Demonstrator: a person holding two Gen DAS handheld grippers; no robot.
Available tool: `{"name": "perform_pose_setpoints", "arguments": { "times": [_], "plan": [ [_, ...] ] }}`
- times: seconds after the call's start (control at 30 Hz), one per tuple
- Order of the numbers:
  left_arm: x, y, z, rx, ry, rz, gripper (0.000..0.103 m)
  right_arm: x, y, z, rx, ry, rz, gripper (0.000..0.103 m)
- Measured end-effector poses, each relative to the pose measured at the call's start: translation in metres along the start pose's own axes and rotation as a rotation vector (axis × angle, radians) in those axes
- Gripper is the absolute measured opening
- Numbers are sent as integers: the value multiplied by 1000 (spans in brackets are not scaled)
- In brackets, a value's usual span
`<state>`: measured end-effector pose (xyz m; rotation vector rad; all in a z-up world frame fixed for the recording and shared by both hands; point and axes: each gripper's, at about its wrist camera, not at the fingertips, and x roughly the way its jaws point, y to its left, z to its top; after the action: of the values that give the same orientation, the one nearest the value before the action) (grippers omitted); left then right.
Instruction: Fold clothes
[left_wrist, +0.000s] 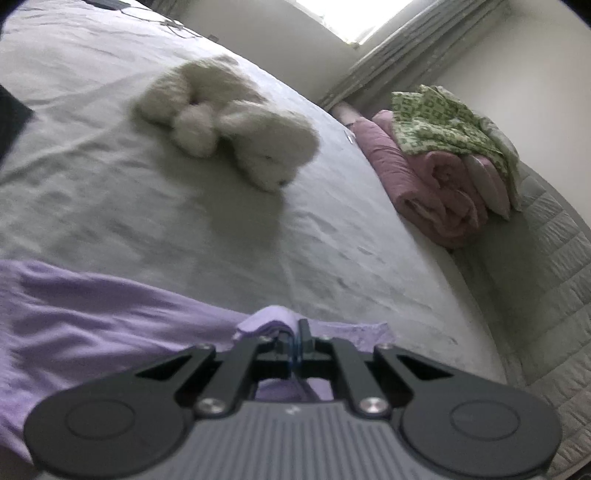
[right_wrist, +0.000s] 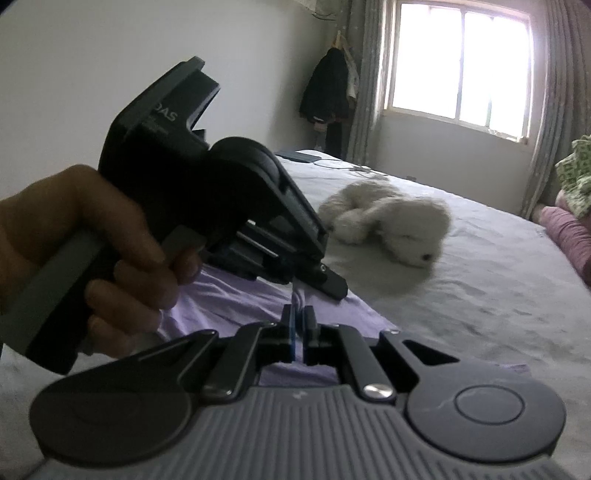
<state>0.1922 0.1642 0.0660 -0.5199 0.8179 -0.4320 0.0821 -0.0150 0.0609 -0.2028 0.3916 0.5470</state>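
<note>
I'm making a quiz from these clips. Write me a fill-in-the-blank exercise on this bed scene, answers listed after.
1. Both grippers are shut on a garment coloured ____.
2. The white plush toy lies on the ____.
3. The green patterned cloth rests on top of a rolled blanket coloured ____.
4. In the right wrist view, the left gripper is held by a person's ____.

Answers: purple; bed; pink; hand

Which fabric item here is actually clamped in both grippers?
The lilac garment, pinched by the left gripper and right gripper; the pink blanket and green patterned cloth lie untouched.
</note>
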Motion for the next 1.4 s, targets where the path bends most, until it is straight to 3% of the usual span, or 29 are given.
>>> {"name": "perform_pose_setpoints", "arguments": {
  "times": [0.47,0.87,1.4],
  "plan": [
    [-26,50,16,108,24,67,2,57,53,18,67,53,50,4],
    [-40,81,14,143,23,123,2,80,87,24,71,84,90,4],
    [-32,86,10,197,13,236,2,96,100,14,51,130,66,5]
  ]
}}
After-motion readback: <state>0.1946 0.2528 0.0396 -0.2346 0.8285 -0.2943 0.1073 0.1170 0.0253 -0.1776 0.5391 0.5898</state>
